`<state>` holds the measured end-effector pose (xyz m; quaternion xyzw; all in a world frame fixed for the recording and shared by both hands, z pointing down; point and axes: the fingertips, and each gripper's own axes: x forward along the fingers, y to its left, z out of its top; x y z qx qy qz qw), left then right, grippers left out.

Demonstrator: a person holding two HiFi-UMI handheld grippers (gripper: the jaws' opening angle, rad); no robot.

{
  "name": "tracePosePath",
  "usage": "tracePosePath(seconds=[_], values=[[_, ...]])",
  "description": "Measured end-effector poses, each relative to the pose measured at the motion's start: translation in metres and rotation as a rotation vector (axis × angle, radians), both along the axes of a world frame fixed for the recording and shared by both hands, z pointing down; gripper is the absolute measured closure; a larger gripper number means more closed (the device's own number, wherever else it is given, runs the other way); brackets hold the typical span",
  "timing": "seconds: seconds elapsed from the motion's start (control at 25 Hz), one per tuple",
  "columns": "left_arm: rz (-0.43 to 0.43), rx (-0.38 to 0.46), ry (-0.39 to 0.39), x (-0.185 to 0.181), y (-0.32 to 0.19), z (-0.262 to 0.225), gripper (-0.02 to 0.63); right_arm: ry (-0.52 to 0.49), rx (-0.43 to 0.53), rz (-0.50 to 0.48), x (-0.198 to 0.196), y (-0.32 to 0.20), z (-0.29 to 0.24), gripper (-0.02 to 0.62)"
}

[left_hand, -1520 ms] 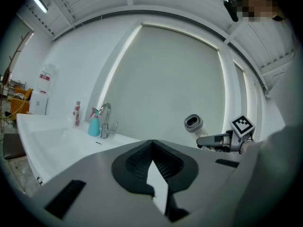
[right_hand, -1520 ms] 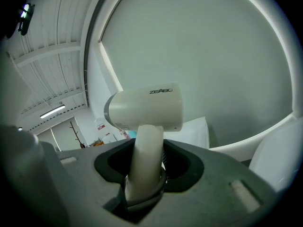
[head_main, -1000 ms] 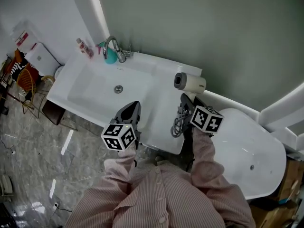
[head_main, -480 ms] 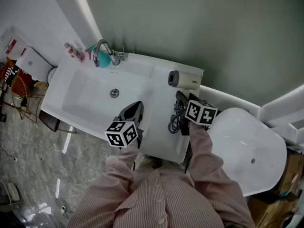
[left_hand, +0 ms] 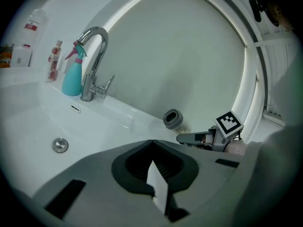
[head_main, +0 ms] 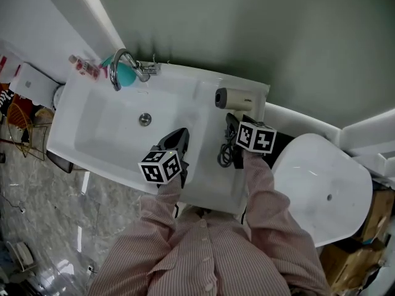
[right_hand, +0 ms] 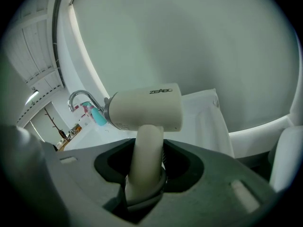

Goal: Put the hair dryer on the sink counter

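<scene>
The cream hair dryer is at the back right of the white sink counter, its nozzle pointing left toward the basin. My right gripper is shut on its handle, which stands upright between the jaws under the dryer's body. The grey cord lies coiled on the counter below the gripper. My left gripper hovers over the basin's front right edge, jaws shut with nothing in them. The left gripper view shows the dryer's nozzle and the right gripper beyond.
A chrome faucet, a teal spray bottle and small bottles stand at the basin's back left. The drain sits mid-basin. A white oval toilet lid lies right of the counter, and the grey wall rises just behind.
The head view has swung, so the sink sits further left in the frame. The right gripper and dryer have drifted slightly left along the counter's back. The left gripper stays put.
</scene>
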<state>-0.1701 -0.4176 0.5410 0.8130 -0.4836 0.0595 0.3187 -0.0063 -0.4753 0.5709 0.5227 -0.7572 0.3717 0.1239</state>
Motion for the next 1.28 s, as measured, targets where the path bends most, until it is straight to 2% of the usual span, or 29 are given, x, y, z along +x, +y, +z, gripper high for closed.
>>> tracePosePath(seconds=[0.4,0.92,1.08,1.28], values=[[0.034,-0.076,0.012,0.008,-0.003,0.033,0.607,0.073,-0.089,0.025,-0.002,-0.008,0.033,0.428],[0.031,-0.099,0.024,0.01,-0.002,0.041,0.607,0.133,-0.19,0.064,0.003,-0.013,0.049,0.428],[0.022,-0.106,0.018,0.008,-0.001,0.043,0.607,0.126,-0.207,0.064,0.001,-0.014,0.052,0.428],[0.023,-0.11,0.021,0.009,-0.001,0.046,0.607,0.167,-0.216,0.056,0.001,-0.016,0.055,0.428]])
